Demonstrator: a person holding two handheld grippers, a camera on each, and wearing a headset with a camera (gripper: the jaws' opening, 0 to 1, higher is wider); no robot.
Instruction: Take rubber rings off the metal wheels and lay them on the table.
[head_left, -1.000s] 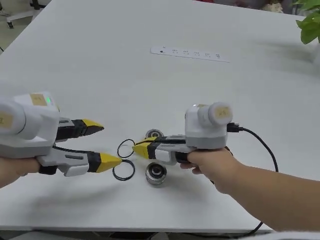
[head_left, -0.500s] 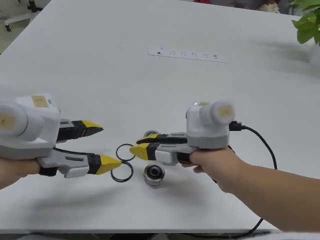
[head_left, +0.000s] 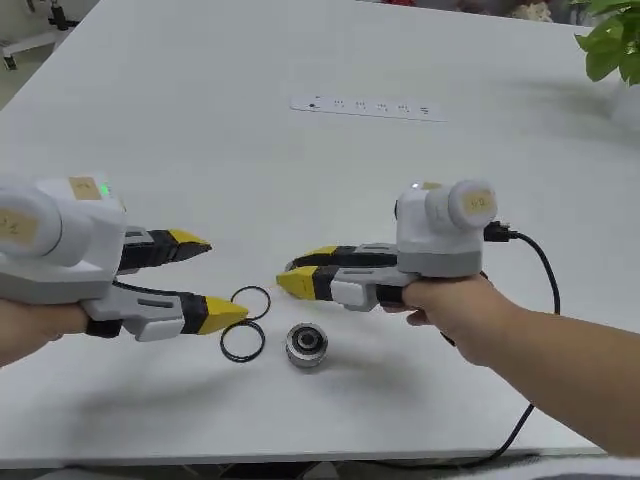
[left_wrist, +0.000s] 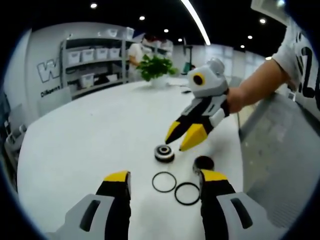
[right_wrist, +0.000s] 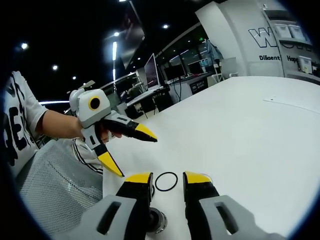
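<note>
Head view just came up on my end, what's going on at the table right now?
A person is holding a gripper in each hand over the white table. Two rubber rings lie loose on it, beside a metal wheel. The left gripper is wide open, its lower jaw near the rings. The right gripper hovers above the table with its jaws slightly apart, holding nothing. Neither gripper is touching the wheel.
</note>
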